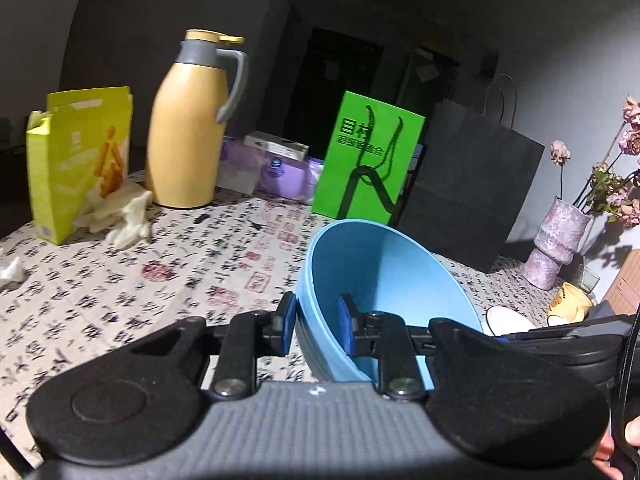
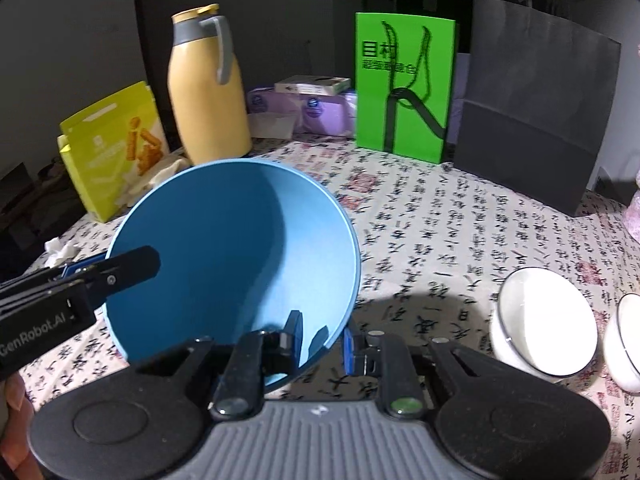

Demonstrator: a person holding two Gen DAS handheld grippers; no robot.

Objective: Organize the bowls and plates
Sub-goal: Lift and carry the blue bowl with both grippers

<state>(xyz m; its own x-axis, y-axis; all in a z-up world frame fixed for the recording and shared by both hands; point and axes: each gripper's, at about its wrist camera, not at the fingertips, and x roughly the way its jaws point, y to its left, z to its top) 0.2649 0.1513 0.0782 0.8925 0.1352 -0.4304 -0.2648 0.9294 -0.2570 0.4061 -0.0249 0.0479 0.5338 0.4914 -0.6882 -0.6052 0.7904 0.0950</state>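
A light blue bowl (image 1: 392, 272) hangs tilted above the patterned tablecloth (image 2: 420, 248), gripped by both grippers. My left gripper (image 1: 317, 322) is shut on its rim, one pad inside and one outside. In the right wrist view the blue bowl (image 2: 224, 248) fills the left centre. My right gripper (image 2: 322, 340) is shut on its near rim, and the left gripper (image 2: 116, 268) clamps the opposite side. Two white bowls with dark rims (image 2: 540, 320) (image 2: 628, 340) rest on the table to the right.
At the back stand a yellow thermos jug (image 2: 208, 92), a yellow snack box (image 2: 116, 144), purple tissue packs (image 2: 320, 112), a green bag (image 2: 404, 84) and a black paper bag (image 2: 536, 112). A pink vase with dried flowers (image 1: 560, 240) and a yellow mug (image 1: 572, 304) are at the right.
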